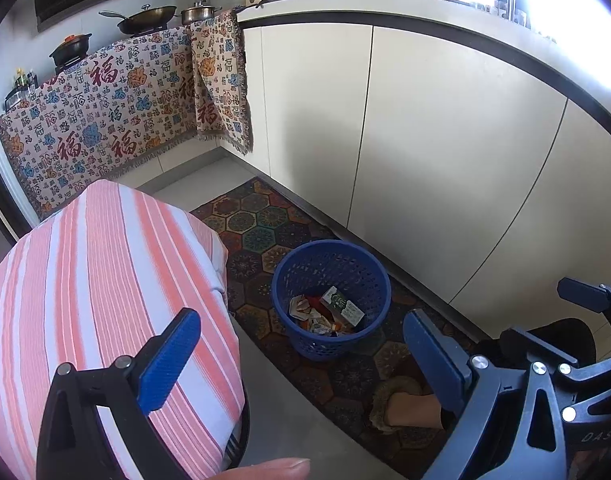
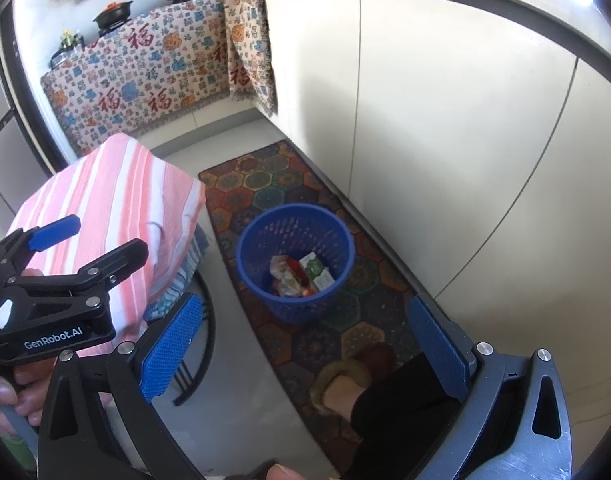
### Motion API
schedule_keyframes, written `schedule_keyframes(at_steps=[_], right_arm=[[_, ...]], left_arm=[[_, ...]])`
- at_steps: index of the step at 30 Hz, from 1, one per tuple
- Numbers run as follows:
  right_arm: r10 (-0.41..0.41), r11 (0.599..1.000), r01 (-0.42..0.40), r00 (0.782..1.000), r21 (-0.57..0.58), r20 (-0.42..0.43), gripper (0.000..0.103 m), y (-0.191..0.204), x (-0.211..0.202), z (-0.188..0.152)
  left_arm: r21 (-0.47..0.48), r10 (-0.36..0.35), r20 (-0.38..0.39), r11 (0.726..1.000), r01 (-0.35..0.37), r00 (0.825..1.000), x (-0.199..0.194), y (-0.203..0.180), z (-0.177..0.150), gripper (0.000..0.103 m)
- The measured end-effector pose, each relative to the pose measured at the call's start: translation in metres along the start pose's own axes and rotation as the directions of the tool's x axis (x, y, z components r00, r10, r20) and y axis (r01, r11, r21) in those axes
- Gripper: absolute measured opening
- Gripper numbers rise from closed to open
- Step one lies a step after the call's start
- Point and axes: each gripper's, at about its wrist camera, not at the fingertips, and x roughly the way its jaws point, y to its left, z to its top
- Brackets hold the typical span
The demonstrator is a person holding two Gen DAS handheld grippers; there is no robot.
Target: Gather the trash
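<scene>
Both grippers up above the floor, looking down into the kitchen corner. Left gripper (image 1: 301, 364): jaws spread wide, nothing between the blue pads (image 1: 169, 360), empty. Right gripper (image 2: 305, 350): same, wide open, empty. In the right view the left gripper also shows at the left edge, held in a hand (image 2: 9, 396); a fingertip pokes in at the bottom edge of both views.

Just below the right gripper: a foot in a fuzzy slipper (image 2: 345, 380), black trouser leg beside it, standing on the rug (image 2: 261, 184). Rug has a dark hexagon pattern and runs along the base of the cabinets (image 1: 445, 152).

Left of the rug: a low table under a pink-and-white striped cloth (image 1: 105, 280), standing on the grey floor. Cloth top is bare in what both views show.

Bin (image 1: 331, 300): blue perforated plastic, upright on the rug, between the table and the cabinets, near but apart from both. Trash (image 2: 301, 276) is inside it, at the bottom: crumpled wrappers, a green-and-white carton (image 1: 341, 306), some red and orange scraps. Bin is far from full.

Far end: counter draped with a patterned cloth (image 1: 105, 120) with red characters, hanging down towards the floor. On top: a wok (image 1: 145, 18), a steel pot (image 1: 199, 14), a black pot (image 1: 69, 50). Bright window at upper right.
</scene>
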Motion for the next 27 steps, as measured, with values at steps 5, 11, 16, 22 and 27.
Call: schedule_keyframes(at_steps=[5, 11, 16, 22, 27], right_arm=[[0.001, 1.000, -0.001, 1.000, 0.006, -0.004, 0.103, -0.0004, -0.0004, -0.0002], [0.005, 1.000, -0.005, 1.000, 0.009, -0.011, 0.103, -0.0008, -0.0006, -0.0013], [0.008, 1.000, -0.008, 1.000, 0.009, -0.011, 0.103, -0.0003, -0.0010, -0.0020], [0.009, 1.000, -0.009, 1.000, 0.012, -0.017, 0.103, 0.0017, 0.0003, -0.0020], [0.011, 1.000, -0.011, 1.000, 0.013, -0.017, 0.103, 0.0010, 0.0005, -0.0020]], left_arm=[[0.002, 0.003, 0.002, 1.000, -0.003, 1.000, -0.0003, -0.0005, -0.0004, 0.103], [0.003, 0.003, -0.003, 1.000, -0.003, 1.000, 0.0005, -0.0013, -0.0001, 0.103], [0.001, 0.004, -0.005, 1.000, -0.004, 1.000, 0.0014, -0.0018, 0.0006, 0.103], [0.003, 0.004, -0.012, 1.000, -0.004, 1.000, 0.0035, -0.0029, 0.0005, 0.103], [0.002, 0.002, -0.013, 1.000, -0.002, 1.000, 0.0041, -0.0029, 0.0007, 0.103]])
